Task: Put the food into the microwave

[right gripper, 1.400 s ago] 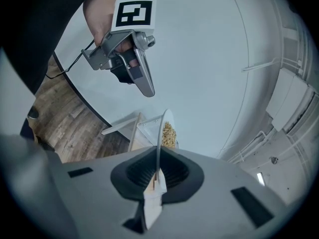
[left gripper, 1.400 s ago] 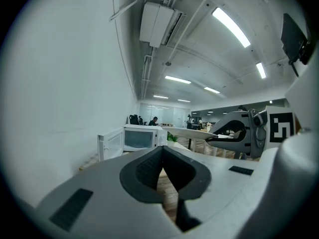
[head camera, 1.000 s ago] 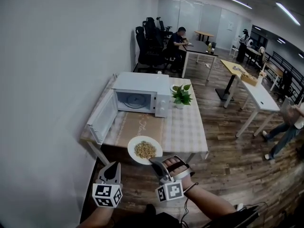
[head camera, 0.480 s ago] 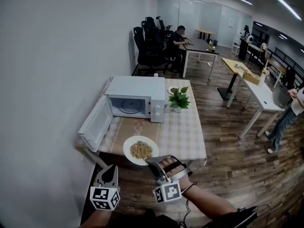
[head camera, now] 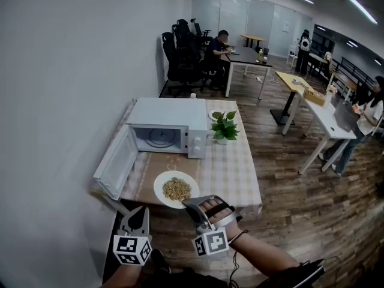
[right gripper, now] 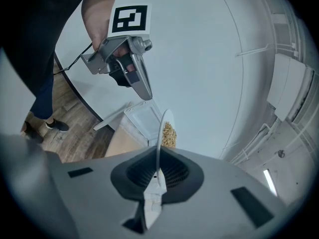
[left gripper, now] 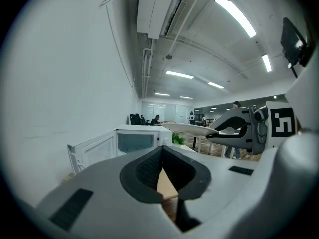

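Observation:
A white plate (head camera: 176,189) of brownish food is held level over the front edge of the table (head camera: 231,173), with my right gripper (head camera: 192,204) shut on its near rim. In the right gripper view the plate's rim (right gripper: 158,153) sits between the jaws, and the food (right gripper: 169,133) lies beyond them. The white microwave (head camera: 165,125) stands at the table's back left with its door (head camera: 114,164) swung open to the left. My left gripper (head camera: 141,212) hangs shut and empty, below and left of the plate. The left gripper view shows the microwave (left gripper: 137,141) and the plate (left gripper: 187,128) ahead.
A potted plant (head camera: 225,125) stands right of the microwave, with a small dish (head camera: 215,115) behind it. A white wall (head camera: 66,101) runs along the left. Desks, office chairs and people fill the room behind and to the right.
The plate in my right gripper has drifted slightly left in view. The table and microwave sit a little farther up and left. A person has walked in at the right.

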The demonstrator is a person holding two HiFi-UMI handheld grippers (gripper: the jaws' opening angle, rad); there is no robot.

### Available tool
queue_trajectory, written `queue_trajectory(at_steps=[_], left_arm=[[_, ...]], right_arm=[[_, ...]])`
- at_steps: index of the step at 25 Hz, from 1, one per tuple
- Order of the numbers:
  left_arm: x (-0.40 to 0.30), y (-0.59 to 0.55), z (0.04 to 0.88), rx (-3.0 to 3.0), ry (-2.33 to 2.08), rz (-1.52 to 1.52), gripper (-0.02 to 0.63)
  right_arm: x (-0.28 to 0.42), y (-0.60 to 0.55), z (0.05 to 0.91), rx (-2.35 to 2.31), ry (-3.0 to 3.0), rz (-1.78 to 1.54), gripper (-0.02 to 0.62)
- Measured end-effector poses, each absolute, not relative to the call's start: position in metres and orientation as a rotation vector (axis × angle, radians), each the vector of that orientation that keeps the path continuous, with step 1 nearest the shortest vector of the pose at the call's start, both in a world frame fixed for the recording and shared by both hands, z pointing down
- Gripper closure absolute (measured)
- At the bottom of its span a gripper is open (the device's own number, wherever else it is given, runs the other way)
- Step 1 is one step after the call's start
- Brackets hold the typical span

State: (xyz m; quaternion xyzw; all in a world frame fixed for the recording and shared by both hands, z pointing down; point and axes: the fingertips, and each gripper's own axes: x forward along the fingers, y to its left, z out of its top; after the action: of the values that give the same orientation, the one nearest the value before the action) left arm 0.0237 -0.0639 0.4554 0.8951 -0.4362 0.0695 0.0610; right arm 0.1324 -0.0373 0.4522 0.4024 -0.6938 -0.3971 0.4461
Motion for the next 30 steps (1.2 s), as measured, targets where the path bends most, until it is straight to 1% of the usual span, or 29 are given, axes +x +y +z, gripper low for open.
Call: queue_trajectory(at_steps=[15,30], left_arm=[[-0.001,-0.170,0.435,2.777,-1.243,0.144,0.597],[-0.023,-0.227,0.443,2.819,-1.045,0.120,0.597]], right_arm=[[0.107,-0.140,0.448,1.017,-1.650,-0.952,0.575],[0.065,-0.206,0.463,1.028,-1.588,-0.900,0.575]])
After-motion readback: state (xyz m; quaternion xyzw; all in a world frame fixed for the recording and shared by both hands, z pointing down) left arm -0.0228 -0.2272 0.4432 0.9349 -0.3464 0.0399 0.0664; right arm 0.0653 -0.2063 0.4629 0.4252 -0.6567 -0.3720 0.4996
